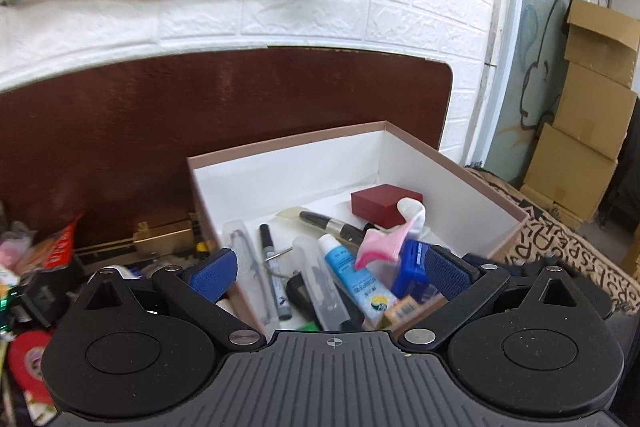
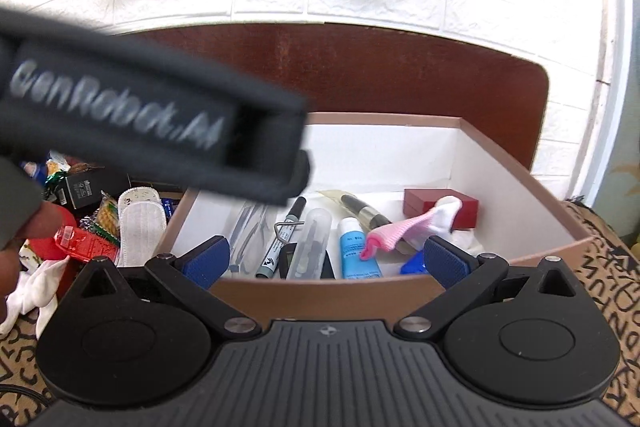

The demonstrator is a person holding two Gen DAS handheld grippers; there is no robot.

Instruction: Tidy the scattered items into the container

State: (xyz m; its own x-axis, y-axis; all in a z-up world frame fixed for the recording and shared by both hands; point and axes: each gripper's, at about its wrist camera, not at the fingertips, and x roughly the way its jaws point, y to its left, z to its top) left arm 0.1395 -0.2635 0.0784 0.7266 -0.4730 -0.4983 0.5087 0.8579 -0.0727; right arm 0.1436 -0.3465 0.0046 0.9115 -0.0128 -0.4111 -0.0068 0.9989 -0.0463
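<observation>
Both grippers, left [image 1: 334,267] and right [image 2: 326,257], hang wide open over the box [image 2: 500,155], holding nothing. Pink sock [image 2: 396,237] already lies inside the box, clutter [image 2: 100,227] left of it.

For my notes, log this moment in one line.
left claw: open, empty | right claw: open, empty | box: part-filled | sock: in box

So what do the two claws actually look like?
Both claws, left and right, match: ribbed black bodies, round black hubs, black link arms with silver pivots, and blue textured pads. The right view shows the left tool's dark side with blurred white lettering.
</observation>
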